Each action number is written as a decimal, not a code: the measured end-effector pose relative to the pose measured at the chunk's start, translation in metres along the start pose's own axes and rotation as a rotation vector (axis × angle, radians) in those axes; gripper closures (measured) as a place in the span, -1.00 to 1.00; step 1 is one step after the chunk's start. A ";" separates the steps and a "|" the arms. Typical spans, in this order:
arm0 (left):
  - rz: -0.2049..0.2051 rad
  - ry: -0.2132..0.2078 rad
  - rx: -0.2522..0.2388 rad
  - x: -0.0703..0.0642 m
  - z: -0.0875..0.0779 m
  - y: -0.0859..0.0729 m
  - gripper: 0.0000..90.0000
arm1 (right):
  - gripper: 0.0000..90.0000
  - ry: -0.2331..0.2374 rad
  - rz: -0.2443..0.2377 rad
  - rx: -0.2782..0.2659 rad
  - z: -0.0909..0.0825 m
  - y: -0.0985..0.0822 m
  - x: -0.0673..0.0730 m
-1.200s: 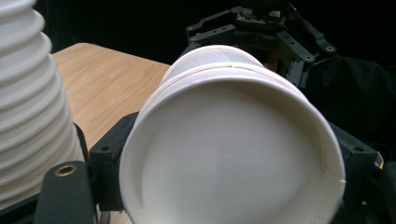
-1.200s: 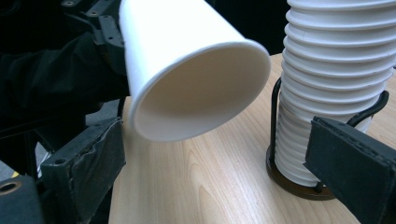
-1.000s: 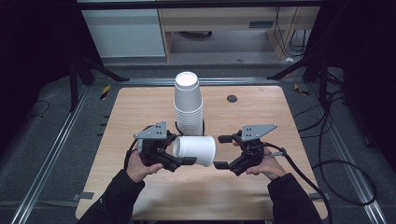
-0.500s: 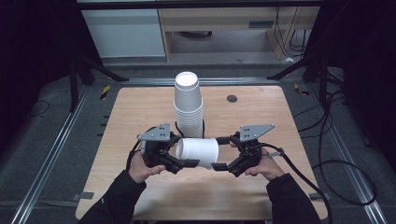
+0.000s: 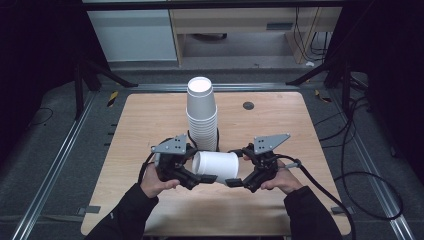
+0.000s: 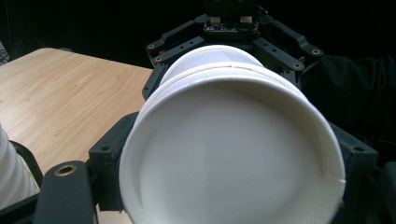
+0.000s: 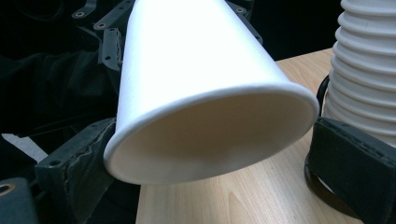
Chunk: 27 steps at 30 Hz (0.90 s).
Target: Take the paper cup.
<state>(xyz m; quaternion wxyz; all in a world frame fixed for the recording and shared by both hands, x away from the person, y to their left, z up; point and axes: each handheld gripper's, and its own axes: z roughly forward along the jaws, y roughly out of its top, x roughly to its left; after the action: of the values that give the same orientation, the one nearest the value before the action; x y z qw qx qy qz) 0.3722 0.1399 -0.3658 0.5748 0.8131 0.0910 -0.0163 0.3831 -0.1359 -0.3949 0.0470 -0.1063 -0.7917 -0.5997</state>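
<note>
Now the desk [image 5: 150, 120] carries a tall stack of cups [image 5: 202, 117]; just before it one paper cup [image 5: 216, 166] lies sideways, clamped base-end in my left gripper [image 5: 202, 178]; my right gripper [image 5: 234, 182] jaws, just been opening, flank its rim without pressing.

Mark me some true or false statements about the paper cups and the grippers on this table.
1. The white cup between the two grippers lies on its side. True.
2. The stack of cups has toppled over. False: it stands upright on the table.
3. The cup's open mouth faces the left gripper. False: its closed base faces that gripper.
4. The stack stands behind the sideways cup, farther from the person. True.
5. The table top is dark metal. False: it is light wood.
</note>
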 end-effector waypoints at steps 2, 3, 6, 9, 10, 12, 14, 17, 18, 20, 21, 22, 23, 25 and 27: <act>0.004 0.000 0.000 -0.001 0.002 0.000 -0.56 | -0.92 0.010 0.000 0.001 0.001 -0.001 0.000; 0.004 0.000 0.000 -0.001 0.002 0.000 -0.56 | -0.93 0.014 0.001 0.004 0.001 -0.001 0.000; 0.016 -0.002 0.002 -0.002 0.004 0.000 -0.56 | -0.92 0.024 0.001 0.011 0.003 -0.002 0.000; 0.019 -0.002 0.004 -0.002 0.005 0.000 -0.56 | -0.91 0.024 0.001 0.017 0.004 -0.003 0.000; 0.018 0.000 0.007 -0.003 0.006 -0.001 -0.56 | -0.89 0.026 -0.001 0.015 0.006 -0.003 0.000; 0.020 -0.002 0.009 -0.003 0.007 -0.002 -0.56 | -0.87 0.029 -0.004 0.019 0.006 -0.003 0.000; 0.017 -0.003 0.011 -0.002 0.007 -0.002 -0.56 | -0.86 0.029 -0.010 0.026 0.007 -0.003 0.000; 0.014 -0.005 0.003 -0.002 0.007 -0.002 -0.56 | -0.86 0.027 -0.010 0.023 0.006 -0.003 0.000; 0.014 -0.002 0.000 -0.002 0.006 -0.002 -0.56 | -0.86 0.032 -0.007 0.015 0.007 -0.003 0.000; 0.016 -0.007 0.000 -0.002 0.007 -0.002 -0.56 | -0.87 0.037 -0.005 0.014 0.007 -0.003 0.000; 0.016 -0.007 0.000 -0.002 0.007 -0.002 -0.56 | -0.87 0.037 -0.005 0.014 0.007 -0.003 0.000; 0.016 -0.006 0.008 -0.003 0.008 -0.002 -0.56 | -0.87 0.039 -0.001 0.015 0.008 -0.004 0.000; 0.016 -0.006 0.008 -0.003 0.008 -0.002 -0.56 | -0.87 0.039 -0.001 0.015 0.008 -0.004 0.000; 0.015 -0.007 0.013 -0.002 0.009 -0.003 -0.55 | -0.86 0.039 -0.003 0.020 0.009 -0.005 0.000; 0.010 -0.008 0.015 -0.002 0.010 -0.003 -0.55 | -0.84 0.038 -0.006 0.026 0.009 -0.005 -0.001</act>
<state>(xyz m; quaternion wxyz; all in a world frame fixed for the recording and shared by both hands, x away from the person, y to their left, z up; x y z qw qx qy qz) 0.3708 0.1318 -0.3719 0.5691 0.8177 0.0846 -0.0174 0.3834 -0.1290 -0.4019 0.0614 -0.0920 -0.7987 -0.5915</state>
